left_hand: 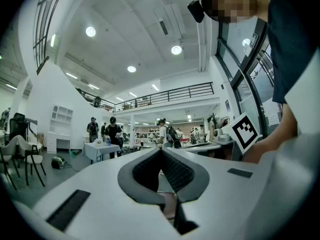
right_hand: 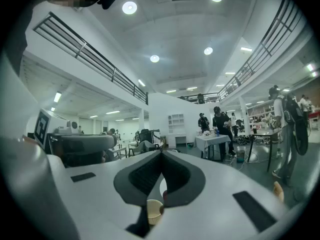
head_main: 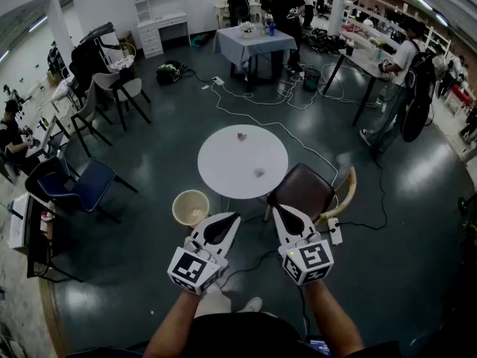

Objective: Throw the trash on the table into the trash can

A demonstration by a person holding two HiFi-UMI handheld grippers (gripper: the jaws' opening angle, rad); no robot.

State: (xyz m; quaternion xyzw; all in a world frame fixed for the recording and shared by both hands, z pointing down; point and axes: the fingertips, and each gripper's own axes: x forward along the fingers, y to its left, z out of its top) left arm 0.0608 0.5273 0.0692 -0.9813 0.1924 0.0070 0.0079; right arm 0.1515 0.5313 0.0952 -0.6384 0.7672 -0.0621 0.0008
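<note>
A round white table (head_main: 223, 171) stands in the middle of the floor in the head view. Two small crumpled bits of trash lie on it, one near the far edge (head_main: 241, 134) and one nearer me (head_main: 259, 172). A beige trash can (head_main: 191, 207) sits on the floor at the table's near left; it also shows low between the jaws in the right gripper view (right_hand: 154, 211). My left gripper (head_main: 234, 215) (left_hand: 161, 149) and right gripper (head_main: 276, 208) (right_hand: 161, 153) are held side by side short of the table, both shut and empty.
A brown padded chair (head_main: 302, 191) stands at the table's near right, just ahead of the right gripper. Cables and a power strip (head_main: 334, 231) trail over the dark floor. Chairs (head_main: 82, 185) stand at the left; people and other tables are farther back.
</note>
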